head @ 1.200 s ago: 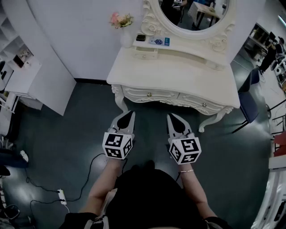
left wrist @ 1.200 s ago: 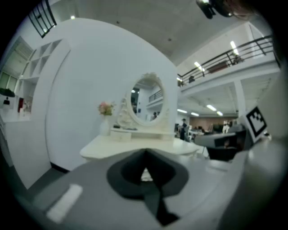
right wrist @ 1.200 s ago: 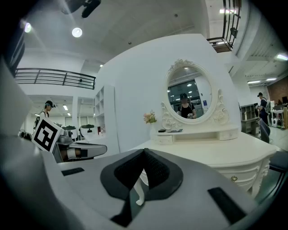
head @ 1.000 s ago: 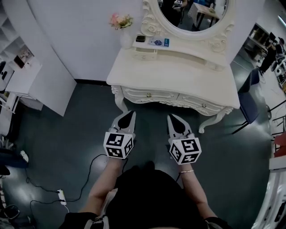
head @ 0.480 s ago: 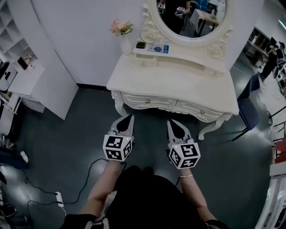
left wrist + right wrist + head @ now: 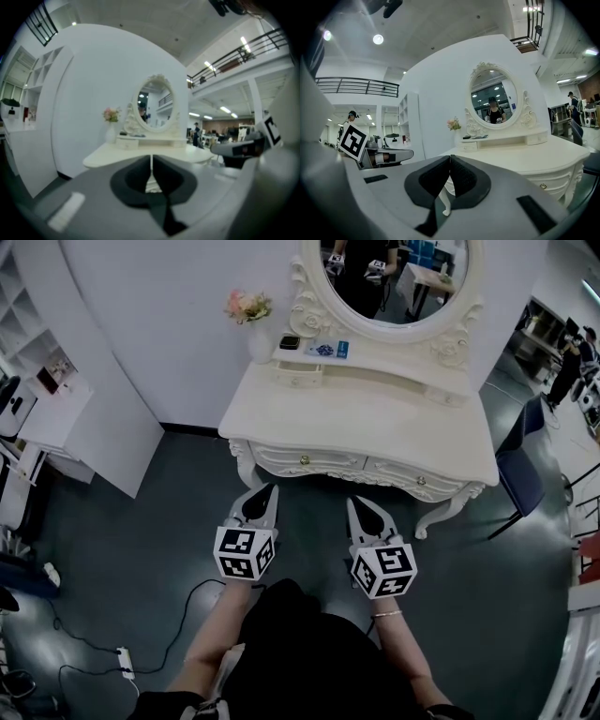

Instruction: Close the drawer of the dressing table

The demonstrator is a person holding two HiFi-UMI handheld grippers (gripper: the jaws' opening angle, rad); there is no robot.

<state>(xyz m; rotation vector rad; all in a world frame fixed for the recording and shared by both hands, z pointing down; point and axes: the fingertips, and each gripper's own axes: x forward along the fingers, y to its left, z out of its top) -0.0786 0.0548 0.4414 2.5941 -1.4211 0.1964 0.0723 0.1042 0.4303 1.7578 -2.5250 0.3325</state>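
The cream dressing table (image 6: 356,418) stands against the white wall ahead, with an oval mirror (image 6: 394,277) above it. Its left drawer (image 6: 304,460) and right drawer (image 6: 420,481) both look flush with the front. My left gripper (image 6: 263,491) hovers over the floor just short of the left drawer; its jaws are opening by a thin slit, with nothing between them. My right gripper (image 6: 355,504) is shut and empty, a little short of the table front. The left gripper view shows the left gripper (image 6: 151,161) facing the table (image 6: 140,152). The right gripper (image 6: 450,161) points at the table's left leg, the drawer knob (image 6: 543,186) to its right.
A vase of pink flowers (image 6: 248,310) and small items sit on the table's back shelf. White shelving (image 6: 56,399) stands at the left and a dark chair (image 6: 520,474) at the right. A cable and power strip (image 6: 122,652) lie on the dark floor at lower left.
The head view has tipped up a little, so more of the mirror shows. Both grippers have stayed almost where they were in front of the table.
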